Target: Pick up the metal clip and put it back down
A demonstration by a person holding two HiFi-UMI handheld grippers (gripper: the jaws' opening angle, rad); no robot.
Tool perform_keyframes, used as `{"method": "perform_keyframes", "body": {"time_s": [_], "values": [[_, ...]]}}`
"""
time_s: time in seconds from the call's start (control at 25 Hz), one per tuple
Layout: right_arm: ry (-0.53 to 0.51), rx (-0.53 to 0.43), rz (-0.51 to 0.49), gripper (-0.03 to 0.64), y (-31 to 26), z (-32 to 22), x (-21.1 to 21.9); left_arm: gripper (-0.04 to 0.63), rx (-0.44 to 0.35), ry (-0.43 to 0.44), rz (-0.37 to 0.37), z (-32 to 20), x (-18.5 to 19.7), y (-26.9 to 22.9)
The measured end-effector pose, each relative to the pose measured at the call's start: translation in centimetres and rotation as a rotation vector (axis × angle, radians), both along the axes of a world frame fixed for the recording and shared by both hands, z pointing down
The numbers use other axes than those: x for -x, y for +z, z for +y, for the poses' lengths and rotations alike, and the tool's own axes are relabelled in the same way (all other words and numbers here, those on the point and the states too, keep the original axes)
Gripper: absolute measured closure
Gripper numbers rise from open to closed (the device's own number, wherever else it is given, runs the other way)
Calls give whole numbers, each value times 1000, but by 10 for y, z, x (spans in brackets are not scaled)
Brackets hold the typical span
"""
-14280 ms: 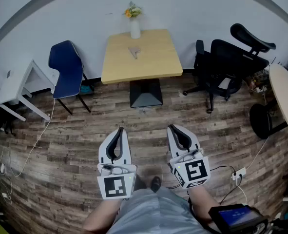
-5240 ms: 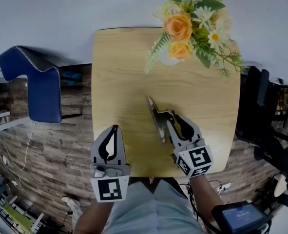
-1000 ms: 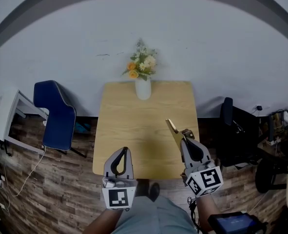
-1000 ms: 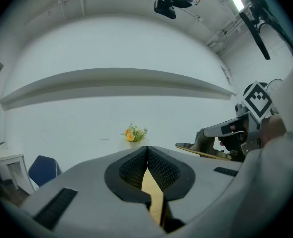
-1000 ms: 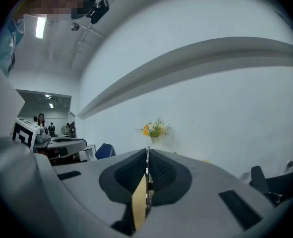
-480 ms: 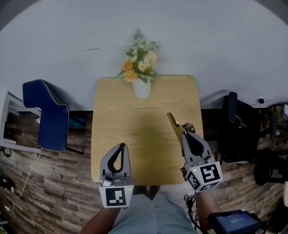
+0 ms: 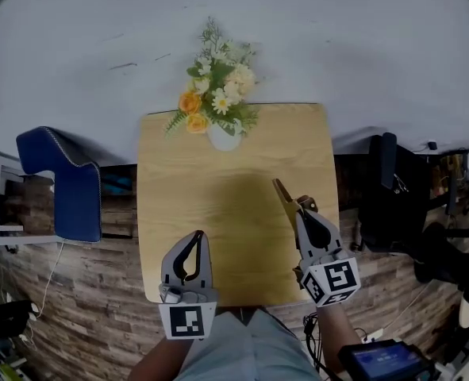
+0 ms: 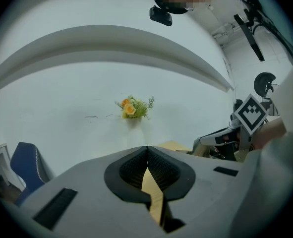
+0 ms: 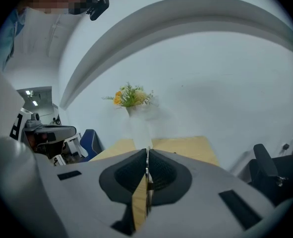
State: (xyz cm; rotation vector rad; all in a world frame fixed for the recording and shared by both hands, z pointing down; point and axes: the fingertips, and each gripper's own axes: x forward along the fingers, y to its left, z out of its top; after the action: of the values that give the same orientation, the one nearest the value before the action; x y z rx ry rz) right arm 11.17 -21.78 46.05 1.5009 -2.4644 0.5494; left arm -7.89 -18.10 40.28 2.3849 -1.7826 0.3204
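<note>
The metal clip (image 7: 283,195) is a thin brass-coloured strip sticking out forward from my right gripper (image 7: 301,211), which is shut on it above the right side of the wooden table (image 7: 218,185). In the right gripper view the clip (image 9: 147,175) shows edge-on as a narrow metal line pinched between the two black pads. My left gripper (image 7: 195,237) is shut with nothing in it, over the table's near edge. In the left gripper view its pads (image 8: 136,168) meet, and the right gripper (image 8: 225,139) shows at the right.
A white vase of orange and white flowers (image 7: 218,109) stands at the table's far edge by the wall. A blue chair (image 7: 59,185) is to the left, a black office chair (image 7: 389,197) to the right. Wood-plank floor (image 7: 67,300) surrounds the table.
The head view has drawn nearer to the table, so it and the flowers look larger. The right gripper keeps hold of the clip over the table's right side. The left gripper stays shut.
</note>
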Motion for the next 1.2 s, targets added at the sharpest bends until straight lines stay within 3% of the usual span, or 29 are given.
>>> {"method": "perform_keyframes", "body": {"time_s": [0.72,1.2], "values": [[17,142,13,566,88,-26,10,578,144,20,-8,-33,13,68],[21,184,-46,565,111,-29,10,578,164,25,-9,-41,13,83]]}}
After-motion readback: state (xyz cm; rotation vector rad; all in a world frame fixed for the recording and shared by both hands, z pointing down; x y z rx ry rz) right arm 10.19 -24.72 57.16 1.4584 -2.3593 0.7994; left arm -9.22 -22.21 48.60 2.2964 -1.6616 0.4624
